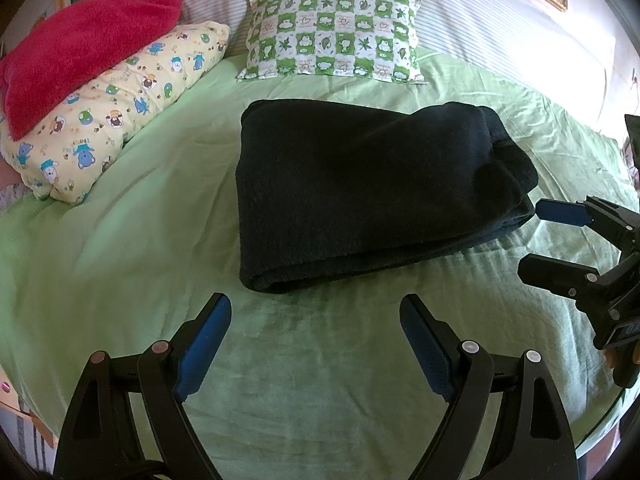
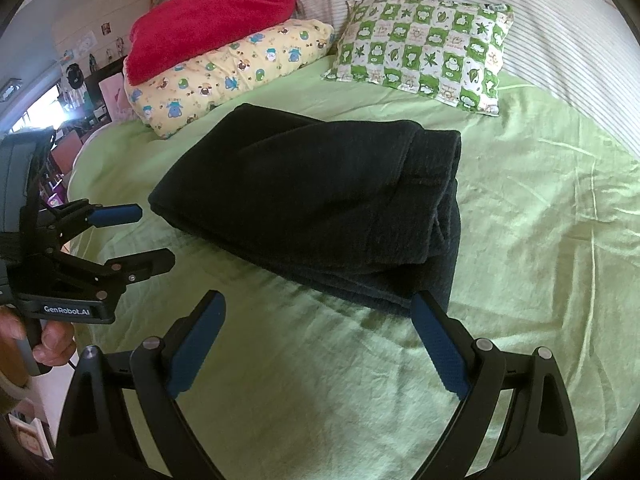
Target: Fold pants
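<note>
The dark pants point(image 1: 360, 196) lie folded into a thick rectangle on the green bedsheet point(image 1: 120, 260); they also show in the right wrist view point(image 2: 312, 208). My left gripper point(image 1: 316, 312) is open and empty, just short of the bundle's near edge. It also shows in the right wrist view point(image 2: 154, 236) at the left. My right gripper point(image 2: 320, 312) is open and empty, its right fingertip point(image 2: 424, 308) close to the bundle's near corner. In the left wrist view the right gripper point(image 1: 532, 236) sits beside the bundle's right end.
A yellow cartoon-print pillow point(image 1: 108, 120) with a red fluffy cushion point(image 1: 84, 48) on top lies at the back left. A green-and-white checked pillow point(image 1: 332, 36) leans on the striped headboard point(image 1: 480, 8). Cluttered shelves point(image 2: 80, 92) stand left of the bed.
</note>
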A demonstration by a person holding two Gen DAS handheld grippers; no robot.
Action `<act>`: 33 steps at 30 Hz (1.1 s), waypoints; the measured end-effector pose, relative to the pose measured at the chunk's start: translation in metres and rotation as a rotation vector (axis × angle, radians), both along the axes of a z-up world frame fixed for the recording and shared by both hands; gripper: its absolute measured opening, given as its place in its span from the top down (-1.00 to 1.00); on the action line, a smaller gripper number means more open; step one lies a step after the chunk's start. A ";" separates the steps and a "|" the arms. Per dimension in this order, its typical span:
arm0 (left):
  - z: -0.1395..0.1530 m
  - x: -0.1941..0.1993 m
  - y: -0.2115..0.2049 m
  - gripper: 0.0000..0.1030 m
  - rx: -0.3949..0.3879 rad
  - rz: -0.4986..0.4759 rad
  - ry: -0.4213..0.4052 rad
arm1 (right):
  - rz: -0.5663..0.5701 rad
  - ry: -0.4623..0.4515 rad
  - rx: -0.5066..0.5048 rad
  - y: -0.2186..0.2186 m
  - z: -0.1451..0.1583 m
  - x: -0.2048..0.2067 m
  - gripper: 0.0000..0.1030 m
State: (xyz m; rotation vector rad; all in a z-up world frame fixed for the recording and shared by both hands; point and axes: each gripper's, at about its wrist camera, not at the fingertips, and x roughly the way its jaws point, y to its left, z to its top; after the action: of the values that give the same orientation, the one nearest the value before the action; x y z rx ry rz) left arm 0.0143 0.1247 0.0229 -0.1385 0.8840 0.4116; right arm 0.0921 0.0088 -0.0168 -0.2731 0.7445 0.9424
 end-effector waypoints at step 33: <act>0.011 0.000 0.005 -0.65 -0.013 0.005 -0.034 | -0.005 -0.032 0.034 -0.005 0.016 0.000 -0.82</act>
State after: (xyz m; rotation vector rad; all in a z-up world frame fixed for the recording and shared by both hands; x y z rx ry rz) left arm 0.0147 0.1297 0.0338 -0.1596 0.8530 0.4067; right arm 0.0924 0.0036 -0.0008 -0.2559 0.6989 0.9431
